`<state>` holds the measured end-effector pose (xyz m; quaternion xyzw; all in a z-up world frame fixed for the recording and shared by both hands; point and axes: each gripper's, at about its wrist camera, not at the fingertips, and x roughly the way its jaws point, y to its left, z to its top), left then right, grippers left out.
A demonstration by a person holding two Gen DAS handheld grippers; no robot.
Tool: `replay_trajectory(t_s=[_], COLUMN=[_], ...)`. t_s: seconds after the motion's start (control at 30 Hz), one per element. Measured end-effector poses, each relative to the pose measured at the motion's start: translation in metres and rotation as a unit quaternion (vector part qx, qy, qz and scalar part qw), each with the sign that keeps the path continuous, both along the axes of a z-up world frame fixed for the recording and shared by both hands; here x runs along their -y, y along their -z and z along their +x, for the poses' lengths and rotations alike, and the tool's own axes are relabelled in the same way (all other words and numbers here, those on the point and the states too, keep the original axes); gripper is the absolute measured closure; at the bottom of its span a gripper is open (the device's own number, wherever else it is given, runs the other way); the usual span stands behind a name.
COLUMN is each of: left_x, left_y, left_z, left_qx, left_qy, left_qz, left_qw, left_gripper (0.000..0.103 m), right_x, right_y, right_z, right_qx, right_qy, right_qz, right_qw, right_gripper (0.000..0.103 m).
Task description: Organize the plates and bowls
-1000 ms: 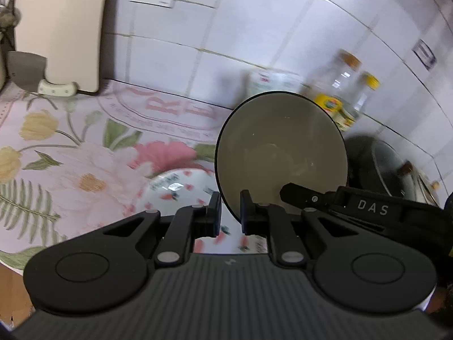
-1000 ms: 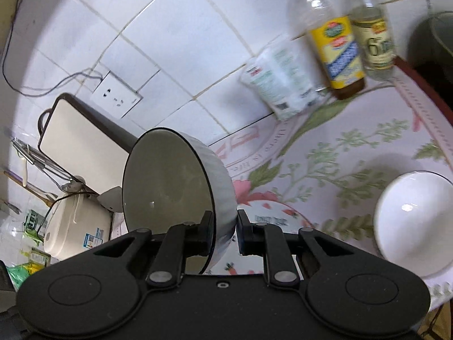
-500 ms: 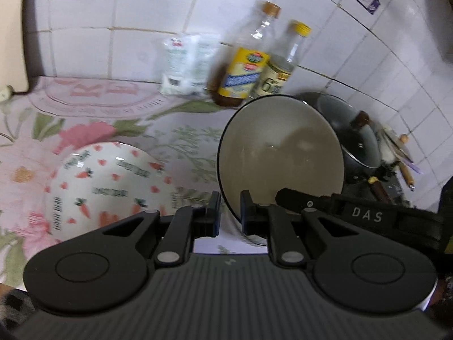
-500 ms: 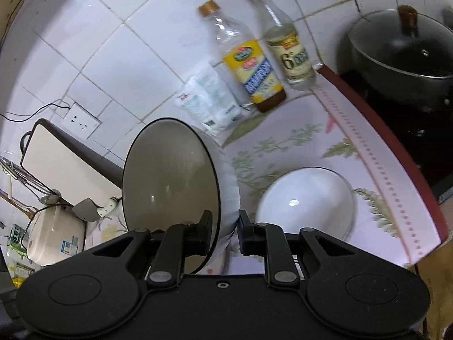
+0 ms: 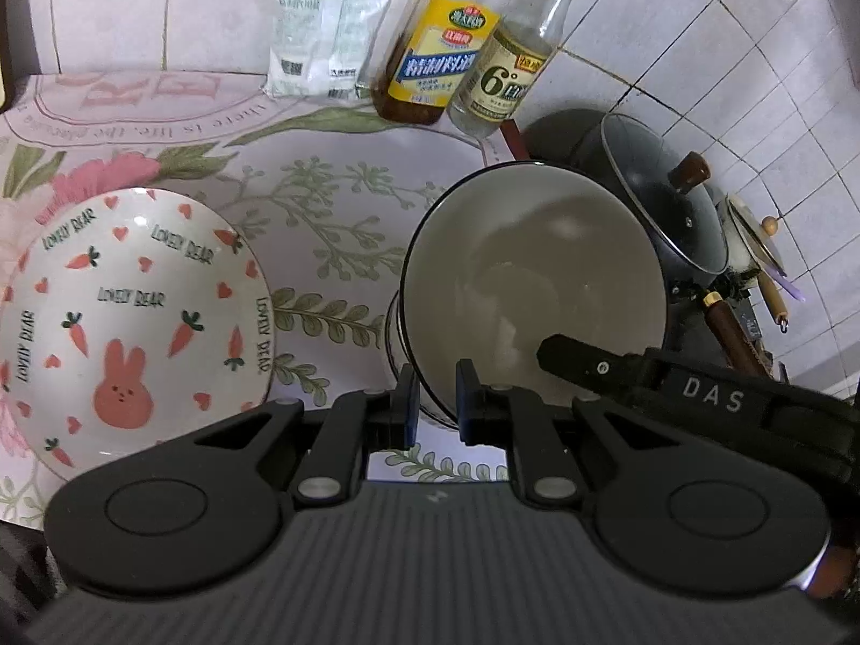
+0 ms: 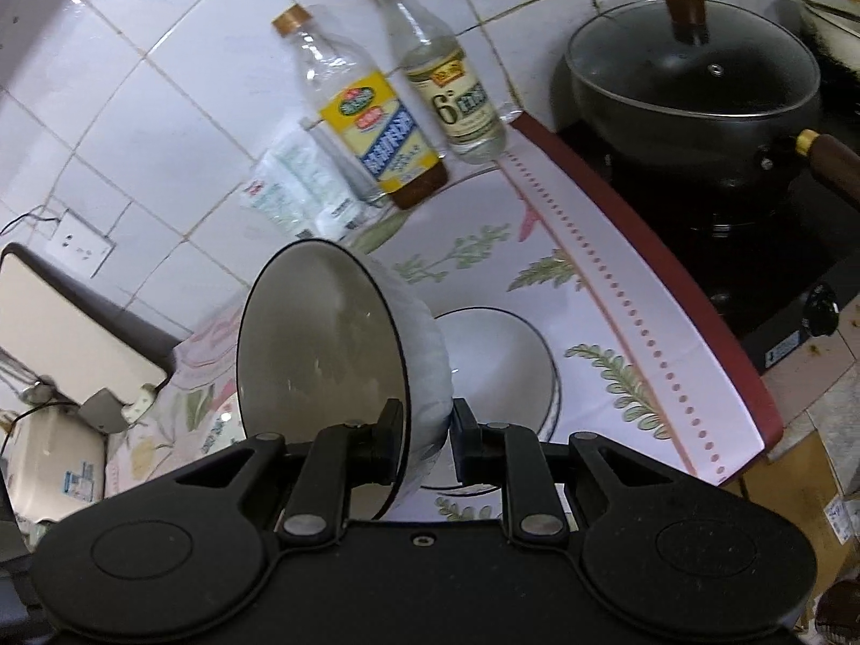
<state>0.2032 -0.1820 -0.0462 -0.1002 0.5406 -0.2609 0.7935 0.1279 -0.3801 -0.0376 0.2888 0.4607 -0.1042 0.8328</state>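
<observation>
We count three dishes: a black-rimmed bowl pinched at its rim by both our left gripper and right gripper, a white bowl on the floral cloth right under it, plus a carrot plate to the left. Two bottles and a lidded pot sit behind

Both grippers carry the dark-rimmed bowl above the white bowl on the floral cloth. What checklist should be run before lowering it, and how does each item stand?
1. Left gripper clamped on the dark-rimmed bowl: ok.
2. Right gripper clamped on its rim: ok.
3. White bowl below is empty: ok.
4. Held bowl level for nesting: not ok, tilted steeply.
5. Bunny plate clear of the path: ok.
6. Bowls same size: cannot tell.
</observation>
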Motion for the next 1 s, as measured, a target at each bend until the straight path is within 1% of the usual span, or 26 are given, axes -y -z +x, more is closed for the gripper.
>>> replay_trajectory(t_s=[0.17,0.27,0.43,0.53,0.77,0.9,1.0], left_x=[0.009,0.014,0.019,0.022,0.022,0.021,0.021], left_y=[0.009,0.015,0.023,0.026,0.032,0.035,0.038], left_z=[0.006,0.01,0.015,0.017,0.02,0.021,0.022], left_qx=[-0.011,-0.019,-0.03,-0.033,-0.046,-0.051,-0.051], left_qy=[0.004,0.006,0.008,0.011,0.008,0.004,-0.001], left_qz=[0.005,0.01,0.01,0.015,0.019,0.025,0.024], left_qw=[0.9999,0.9998,0.9995,0.9993,0.9987,0.9984,0.9984], left_gripper=[0.091,0.091,0.091,0.091,0.091,0.09,0.09], right_x=[0.004,0.007,0.007,0.007,-0.003,-0.013,-0.014], right_y=[0.006,0.013,0.019,0.025,0.029,0.029,0.033], right_z=[-0.002,0.0,-0.003,-0.004,0.001,0.004,0.004], right_qx=[0.008,0.004,0.029,0.034,0.019,0.01,0.011], right_qy=[0.028,0.037,0.047,0.045,0.023,0.004,0.001], right_qz=[0.003,0.004,-0.006,-0.016,-0.071,-0.126,-0.132], right_qw=[1.0,0.999,0.998,0.998,0.997,0.992,0.991], right_gripper=[0.081,0.081,0.08,0.08,0.08,0.079,0.08])
